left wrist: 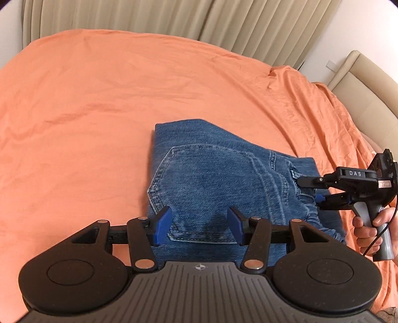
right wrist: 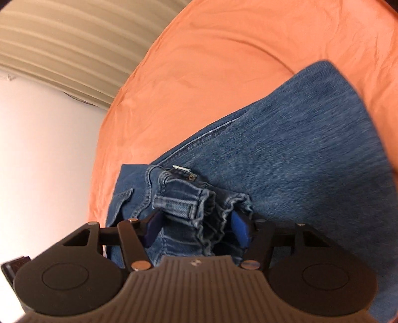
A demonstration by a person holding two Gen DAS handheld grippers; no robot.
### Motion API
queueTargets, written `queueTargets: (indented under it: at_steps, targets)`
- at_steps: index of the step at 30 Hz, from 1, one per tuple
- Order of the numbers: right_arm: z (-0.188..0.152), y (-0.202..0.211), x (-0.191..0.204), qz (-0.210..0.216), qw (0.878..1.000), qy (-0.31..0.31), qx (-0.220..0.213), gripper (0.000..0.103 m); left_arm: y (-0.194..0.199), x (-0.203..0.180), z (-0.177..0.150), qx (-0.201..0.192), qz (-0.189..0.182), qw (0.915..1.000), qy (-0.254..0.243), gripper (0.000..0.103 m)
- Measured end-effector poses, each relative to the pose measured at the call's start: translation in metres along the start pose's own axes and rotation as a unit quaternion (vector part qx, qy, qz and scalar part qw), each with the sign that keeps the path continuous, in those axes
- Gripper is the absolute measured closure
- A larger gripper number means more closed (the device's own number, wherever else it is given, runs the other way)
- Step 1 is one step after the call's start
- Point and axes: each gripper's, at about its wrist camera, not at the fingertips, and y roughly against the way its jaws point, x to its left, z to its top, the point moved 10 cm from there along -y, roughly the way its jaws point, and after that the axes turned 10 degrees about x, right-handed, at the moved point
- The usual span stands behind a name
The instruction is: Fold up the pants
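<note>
Blue jeans (left wrist: 219, 179) lie folded into a compact stack on the orange bed sheet (left wrist: 99, 104), back pocket up. My left gripper (left wrist: 199, 224) is open and empty, hovering over the stack's near edge. My right gripper (left wrist: 309, 191) reaches in from the right at the waistband side. In the right wrist view the right gripper (right wrist: 196, 229) is open, with its blue pads either side of the bunched waistband (right wrist: 196, 201) of the jeans (right wrist: 311, 149). I cannot tell whether the pads touch the cloth.
Beige curtains (left wrist: 149, 17) hang behind the bed. A padded beige headboard (left wrist: 360, 82) stands at the right. A white wall (right wrist: 44, 154) borders the bed in the right wrist view. The wrinkled sheet spreads wide to the left and behind the jeans.
</note>
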Motion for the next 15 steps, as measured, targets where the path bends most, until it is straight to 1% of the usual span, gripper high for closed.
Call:
queueTargets:
  at_steps: [2, 4, 6, 8, 11, 12, 15]
  targets:
    - [0.001, -0.007, -0.002, 0.003, 1.0, -0.007, -0.002, 0.068, -0.003, -0.002, 0.0, 0.0, 0.003, 1.0, -0.001, 0.044]
    - [0.0, -0.006, 0.001, -0.006, 1.0, 0.011, -0.006, 0.078, -0.004, -0.002, -0.001, -0.001, 0.002, 1.0, 0.0, 0.044]
    - [0.0, 0.001, 0.015, -0.019, 0.999, 0.044, -0.013, 0.084, -0.004, -0.003, 0.0, -0.002, 0.003, 1.0, 0.0, 0.044]
    - [0.001, 0.012, 0.038, -0.026, 0.996, 0.082, -0.024, 0.086, 0.001, -0.002, 0.002, -0.011, 0.003, 0.9999, 0.003, 0.044]
    - [0.007, 0.037, 0.085, -0.032, 0.989, 0.136, -0.039, 0.087, 0.008, -0.003, 0.007, -0.027, 0.0, 0.9996, 0.012, 0.044]
    - [0.009, 0.045, 0.103, -0.029, 0.987, 0.154, -0.045, 0.087, 0.011, -0.004, 0.009, -0.032, -0.001, 0.9994, 0.016, 0.044]
    - [0.016, 0.065, 0.151, -0.044, 0.977, 0.2, -0.061, 0.087, 0.018, -0.01, 0.017, -0.041, -0.015, 0.9988, 0.024, 0.044]
